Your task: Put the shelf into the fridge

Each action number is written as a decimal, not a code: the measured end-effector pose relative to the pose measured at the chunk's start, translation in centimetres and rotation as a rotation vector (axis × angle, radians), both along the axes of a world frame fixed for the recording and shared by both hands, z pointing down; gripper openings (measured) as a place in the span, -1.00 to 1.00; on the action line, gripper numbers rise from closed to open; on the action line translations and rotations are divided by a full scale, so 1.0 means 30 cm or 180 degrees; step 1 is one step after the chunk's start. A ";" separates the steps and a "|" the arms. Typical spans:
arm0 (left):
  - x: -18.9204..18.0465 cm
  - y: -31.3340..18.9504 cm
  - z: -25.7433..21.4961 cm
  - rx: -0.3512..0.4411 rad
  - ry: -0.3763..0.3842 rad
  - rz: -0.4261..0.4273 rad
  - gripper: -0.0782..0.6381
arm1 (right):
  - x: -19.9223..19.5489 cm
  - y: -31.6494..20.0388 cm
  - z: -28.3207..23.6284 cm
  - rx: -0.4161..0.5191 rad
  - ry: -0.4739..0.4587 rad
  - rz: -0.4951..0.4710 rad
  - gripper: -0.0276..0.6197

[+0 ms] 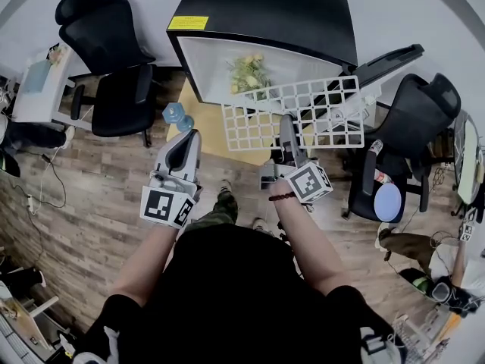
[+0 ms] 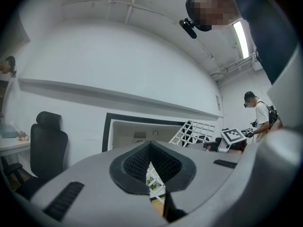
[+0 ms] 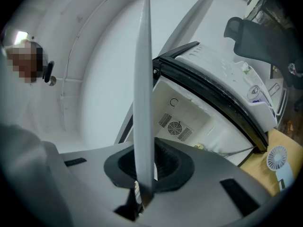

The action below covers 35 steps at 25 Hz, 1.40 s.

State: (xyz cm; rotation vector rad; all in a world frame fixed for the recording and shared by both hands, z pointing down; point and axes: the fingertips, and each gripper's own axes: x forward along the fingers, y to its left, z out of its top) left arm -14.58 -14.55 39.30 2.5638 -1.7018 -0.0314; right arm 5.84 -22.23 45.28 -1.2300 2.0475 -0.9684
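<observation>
Right gripper [image 1: 287, 124]: jaws clamped on the near edge of the white grid shelf [image 1: 305, 106], which is held tilted just in front of the open fridge [image 1: 265, 14]. Left gripper [image 1: 187, 136]: jaws closed together and holding nothing, beside the shelf's left corner.

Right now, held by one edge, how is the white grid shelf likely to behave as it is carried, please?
The shelf looks stiff: it spans flat though the right gripper pinches only one edge. Its open grid suggests little weight. Held off-centre, it may twist.
</observation>
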 end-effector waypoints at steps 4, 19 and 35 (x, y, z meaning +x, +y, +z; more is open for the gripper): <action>-0.025 -0.016 0.002 -0.0016 -0.0004 0.0042 -0.73 | -0.055 0.004 -0.010 -0.0033 -0.0183 -0.0002 -0.78; -0.050 -0.080 0.001 -0.0029 -0.0064 0.0159 -0.73 | -0.148 -0.053 0.051 -0.0354 -0.0969 0.0086 -0.78; -0.082 -0.114 0.036 -0.0089 -0.0034 0.0256 -0.73 | -0.205 -0.101 0.147 -0.0641 -0.1973 0.0349 -0.78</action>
